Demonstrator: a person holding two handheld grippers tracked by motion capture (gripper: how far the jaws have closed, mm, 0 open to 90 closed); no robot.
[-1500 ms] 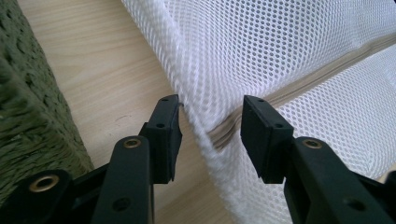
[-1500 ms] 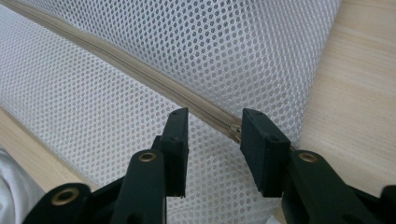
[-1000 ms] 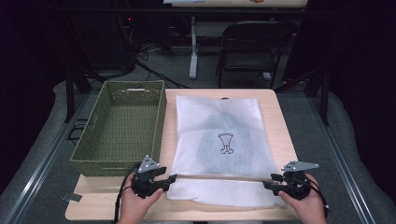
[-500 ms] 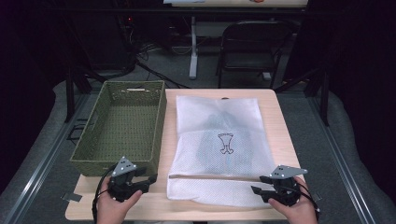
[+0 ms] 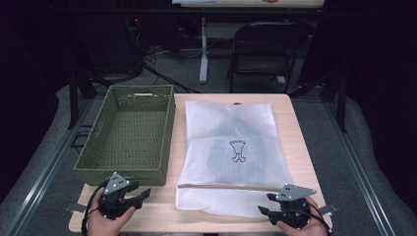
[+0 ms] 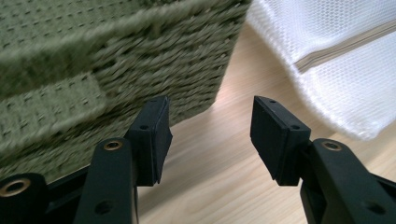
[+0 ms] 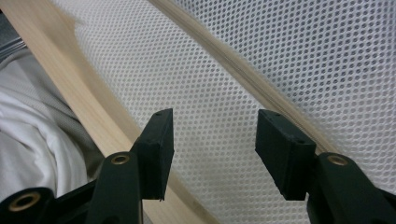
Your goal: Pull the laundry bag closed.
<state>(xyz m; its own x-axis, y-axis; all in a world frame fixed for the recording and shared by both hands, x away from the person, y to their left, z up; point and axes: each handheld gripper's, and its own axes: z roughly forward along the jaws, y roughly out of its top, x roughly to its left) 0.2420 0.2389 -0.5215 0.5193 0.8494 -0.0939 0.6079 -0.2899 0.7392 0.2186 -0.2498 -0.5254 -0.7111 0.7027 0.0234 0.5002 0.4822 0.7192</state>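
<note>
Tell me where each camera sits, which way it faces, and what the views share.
High view: above the near table edge, facing forward and down on the olive woven basket and white mesh laundry bag; both hands show.
Left gripper view: rides the left claw, facing the basket's corner and bag edge; open black jaws show.
Right gripper view: rides the right claw, facing the bag's zipper seam; open jaws show.
Shared: the bag.

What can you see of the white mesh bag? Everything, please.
The white mesh bag lies flat on the light wooden table, right of the green woven basket and apart from it. Fine netting, roughly rectangular, with a beige zipper band across its near end. A dark garment shows through, under a small printed figure. Neither gripper holds it; the right gripper hovers open at its near right corner.
</note>
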